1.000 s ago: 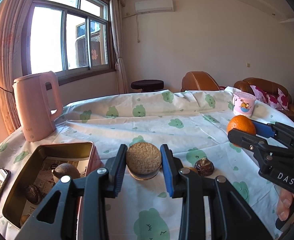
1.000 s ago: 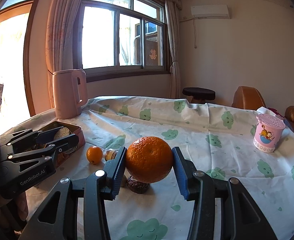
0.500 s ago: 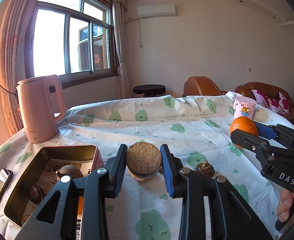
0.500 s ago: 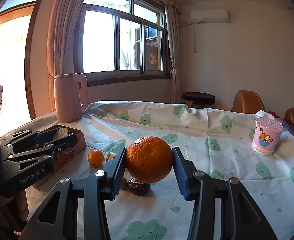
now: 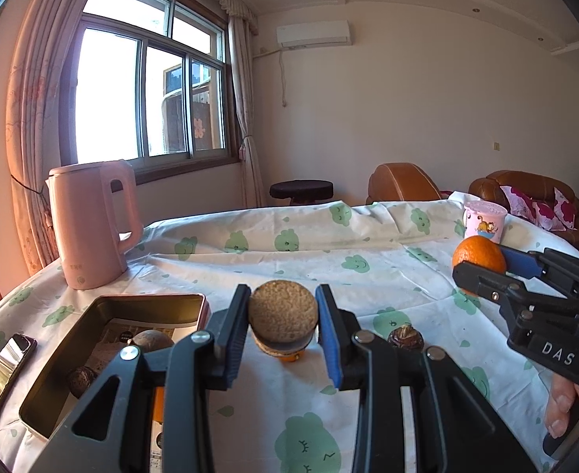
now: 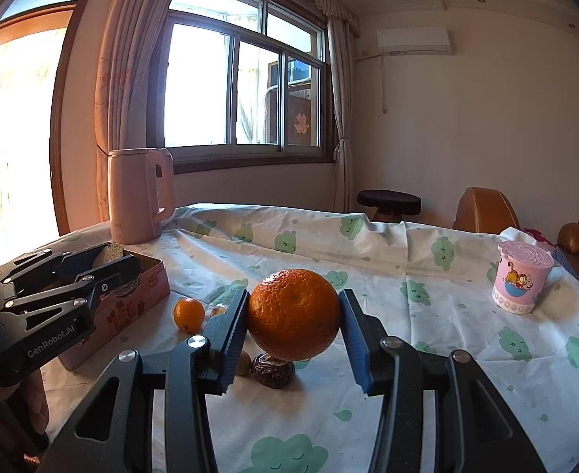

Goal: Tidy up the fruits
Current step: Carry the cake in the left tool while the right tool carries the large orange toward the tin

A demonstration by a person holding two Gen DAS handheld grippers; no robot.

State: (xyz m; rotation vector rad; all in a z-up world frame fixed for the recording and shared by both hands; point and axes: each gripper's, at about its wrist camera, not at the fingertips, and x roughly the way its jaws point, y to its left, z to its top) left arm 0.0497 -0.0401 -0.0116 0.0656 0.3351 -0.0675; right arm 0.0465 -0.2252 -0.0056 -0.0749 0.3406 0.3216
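My left gripper (image 5: 283, 329) is shut on a round rough brown fruit (image 5: 282, 311), held above the tablecloth just right of the open metal tin (image 5: 108, 303). The tin holds two other brown fruits (image 5: 151, 341). My right gripper (image 6: 293, 323) is shut on a large orange (image 6: 292, 313), lifted over the cloth. In the left wrist view the right gripper (image 5: 482, 266) and its orange (image 5: 479, 254) show at the right. Loose on the cloth lie a small orange (image 6: 189, 313) and a dark brown bulb-shaped fruit (image 5: 405, 338). The left gripper (image 6: 104, 266) appears at the left of the right wrist view, by the tin (image 6: 147, 287).
A pink kettle (image 5: 90, 220) stands at the table's far left. A pink printed cup (image 6: 522, 282) sits at the right. A phone (image 5: 3, 370) lies left of the tin. Brown sofas (image 5: 526, 189) and a dark stool (image 5: 301, 189) lie beyond the table. A person's fingers (image 5: 561, 406) grip the right handle.
Both views tilted slightly upward, so the table sits lower in frame. Both grippers keep their fruits and have hardly shifted.
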